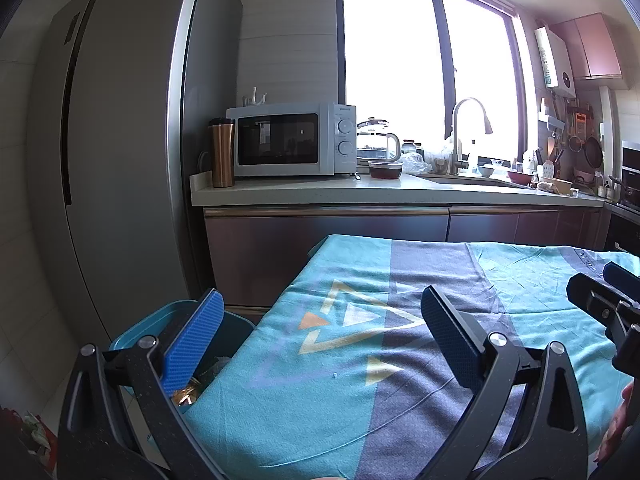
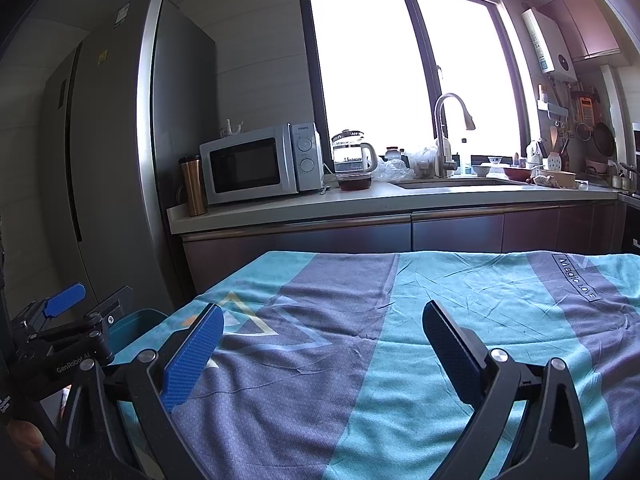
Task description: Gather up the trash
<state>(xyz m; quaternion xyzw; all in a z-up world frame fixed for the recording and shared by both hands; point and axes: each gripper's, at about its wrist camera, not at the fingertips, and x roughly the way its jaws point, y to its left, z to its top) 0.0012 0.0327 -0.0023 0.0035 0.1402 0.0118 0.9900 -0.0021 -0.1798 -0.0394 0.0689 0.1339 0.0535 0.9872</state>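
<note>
Seemingly, table nearly cleared. Left gripper (image 1: 320,332) and right gripper (image 2: 322,344) both hovered over teal-and-grey tablecloth (image 2: 400,320), jaws spread wide, nothing held. Teal trash bin (image 1: 132,332) stood on floor off table's left edge, just beside left gripper, wrappers inside. Only tiny white crumb (image 1: 334,376) remained on cloth, between left jaws; left hand nearer.
</note>
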